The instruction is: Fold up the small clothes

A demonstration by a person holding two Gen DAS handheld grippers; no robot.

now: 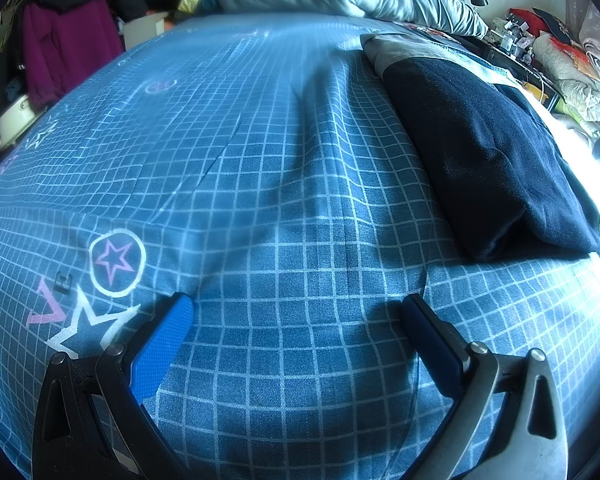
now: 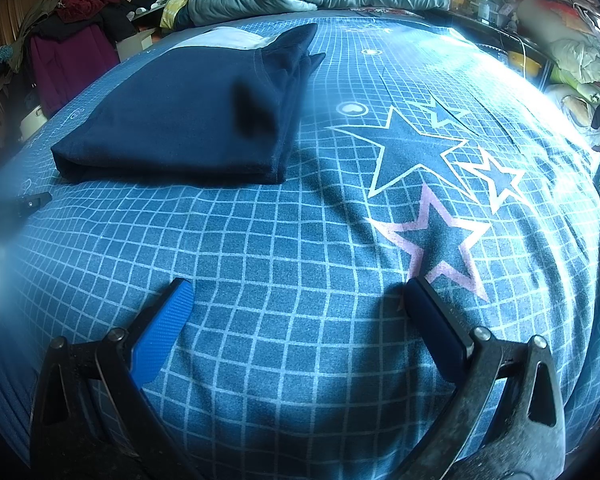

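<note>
Evidently wide apart and empty, left hand-held gripper (image 1: 298, 306), right hand-held gripper (image 2: 298, 292), folded navy garment (image 2: 180, 120) apart on bedspread (image 2: 300, 240)

The left gripper (image 1: 298, 304) is wide open and holds nothing (blue pads showing). The right gripper (image 2: 298, 290) is the same.

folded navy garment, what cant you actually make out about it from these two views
- Garment type: folded navy garment shows only as a stacked bundle in both views; its own folds hide sleeves or legs.
- Grey piece at its far end: mostly tucked under the navy layers, so separate item or lining is unclear.
- Right wrist view: a dark smudge on the garment and haze at the left edge look like lens blur.
- Underside: hidden against the bedspread.
</note>
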